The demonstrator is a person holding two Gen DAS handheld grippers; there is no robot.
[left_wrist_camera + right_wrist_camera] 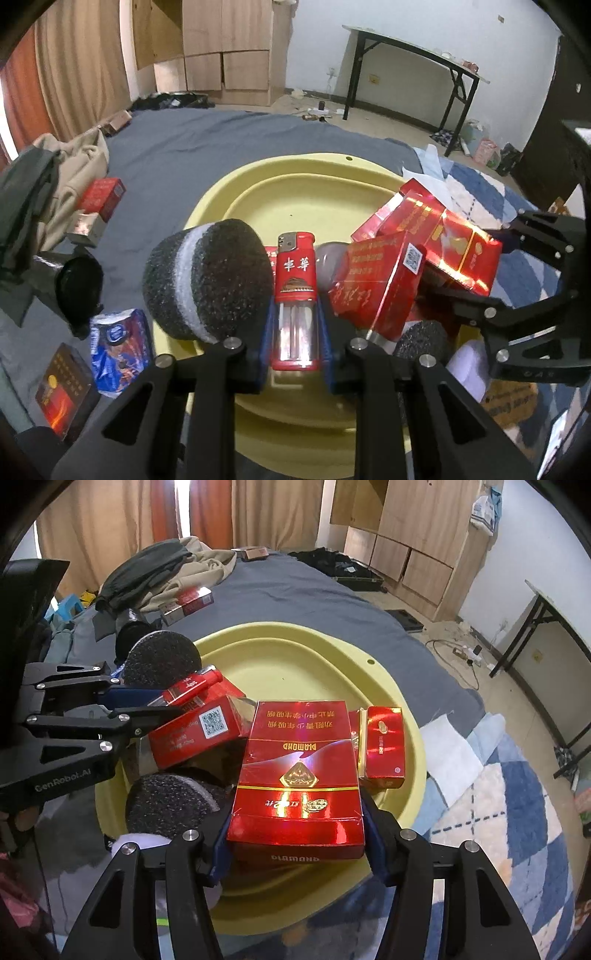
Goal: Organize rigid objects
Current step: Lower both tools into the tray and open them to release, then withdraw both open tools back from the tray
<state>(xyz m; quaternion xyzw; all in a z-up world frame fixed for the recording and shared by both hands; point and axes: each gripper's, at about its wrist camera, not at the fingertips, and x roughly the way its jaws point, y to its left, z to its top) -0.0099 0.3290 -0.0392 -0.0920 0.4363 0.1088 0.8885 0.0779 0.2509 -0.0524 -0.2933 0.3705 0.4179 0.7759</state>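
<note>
Pinching a light, slick lighter by its flat sides in the left gripper and a stiff, crushable carton edgewise in the right gripper, both over the basin.

bed, grey sheet | on it: yellow basin, red packs, blue packet, clothes

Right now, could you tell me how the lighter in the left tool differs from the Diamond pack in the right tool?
The lighter is slim, with a see-through lower half; the Diamond pack is a broad, flat, opaque box. The lighter bears a metal top; the pack shows a gold diamond emblem. Both are red, held over the yellow basin.
</note>
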